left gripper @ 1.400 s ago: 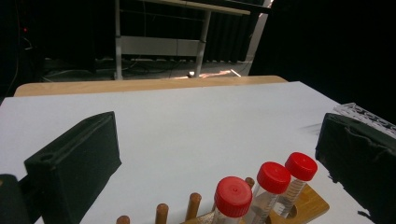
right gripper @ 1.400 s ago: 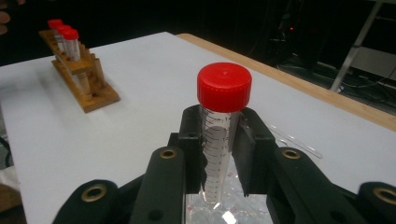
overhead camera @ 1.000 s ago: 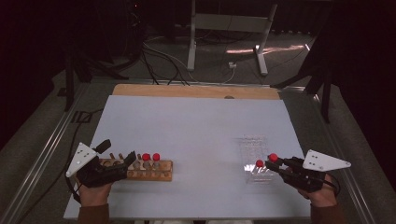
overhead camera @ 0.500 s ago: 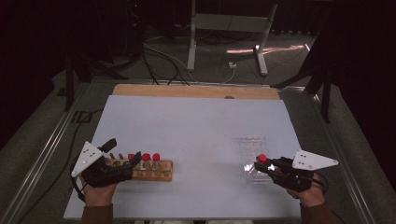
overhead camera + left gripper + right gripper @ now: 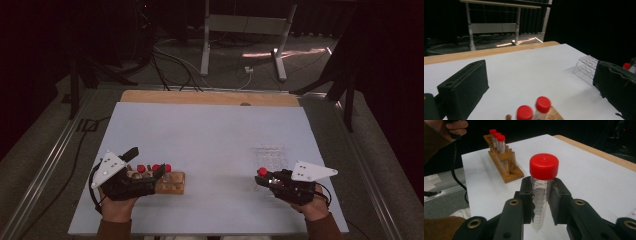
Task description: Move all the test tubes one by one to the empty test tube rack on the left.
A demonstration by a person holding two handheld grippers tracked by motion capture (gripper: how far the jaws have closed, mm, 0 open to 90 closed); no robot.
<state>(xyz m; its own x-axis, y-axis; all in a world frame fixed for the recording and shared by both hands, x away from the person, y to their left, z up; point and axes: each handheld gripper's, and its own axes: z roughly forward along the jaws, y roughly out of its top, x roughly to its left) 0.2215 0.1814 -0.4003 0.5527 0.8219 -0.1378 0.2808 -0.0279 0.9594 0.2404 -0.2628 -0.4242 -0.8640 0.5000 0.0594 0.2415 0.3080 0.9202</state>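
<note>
**Red-capped tube clamped in the right claw**

Red plastic screw cap on top, the clear graduated plastic tube (image 5: 541, 195) stands upright between the jaws of the black right gripper (image 5: 541, 202), whose pads press its sides just below the cap; the tapered tip hangs free under them, above the white table top (image 5: 215, 135). From the high view this right gripper (image 5: 270, 180) sits at the near right of the table, with the tube's cap at its left end, just near of the clear plastic rack (image 5: 271, 156).

At the near left, the black left gripper (image 5: 150, 167) hovers over the wooden tube rack (image 5: 172, 184), which holds more red-capped tubes (image 5: 543, 106). Its jaws stand wide apart with nothing gripped; the rack's tubes rise between them, untouched.
</note>
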